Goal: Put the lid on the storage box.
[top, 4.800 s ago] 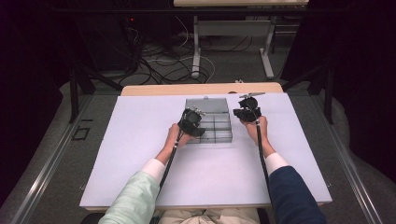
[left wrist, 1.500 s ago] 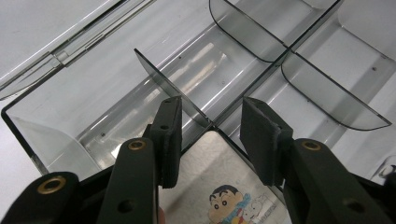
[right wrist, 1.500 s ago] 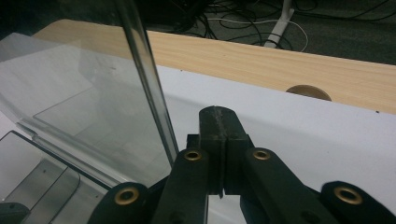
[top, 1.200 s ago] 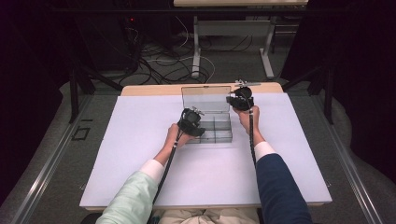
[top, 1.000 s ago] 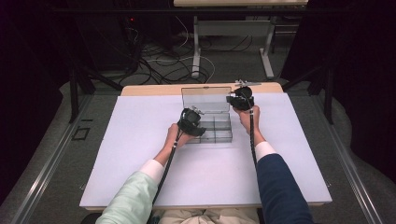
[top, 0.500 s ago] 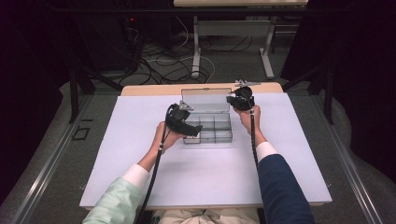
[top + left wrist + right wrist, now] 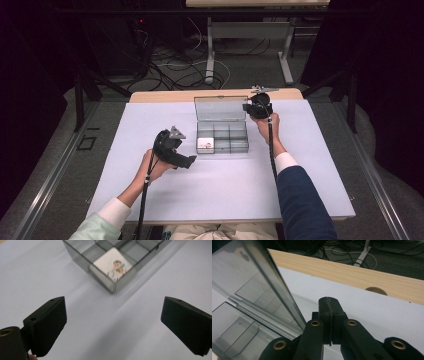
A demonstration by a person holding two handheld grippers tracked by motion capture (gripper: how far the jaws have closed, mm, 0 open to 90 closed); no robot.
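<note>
Resting on white table (image 7: 150, 125), clear gridded plastic box (image 7: 222, 138), lid (image 7: 220, 108) upright

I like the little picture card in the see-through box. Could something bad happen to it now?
Maybe. The lid stands upright beside the shut right gripper; I cannot tell whether anything holds it, so it might drop shut. The card lies in the corner compartment of the light box, close to the wide-open left gripper; a nudge could slide the box across the table.
</note>
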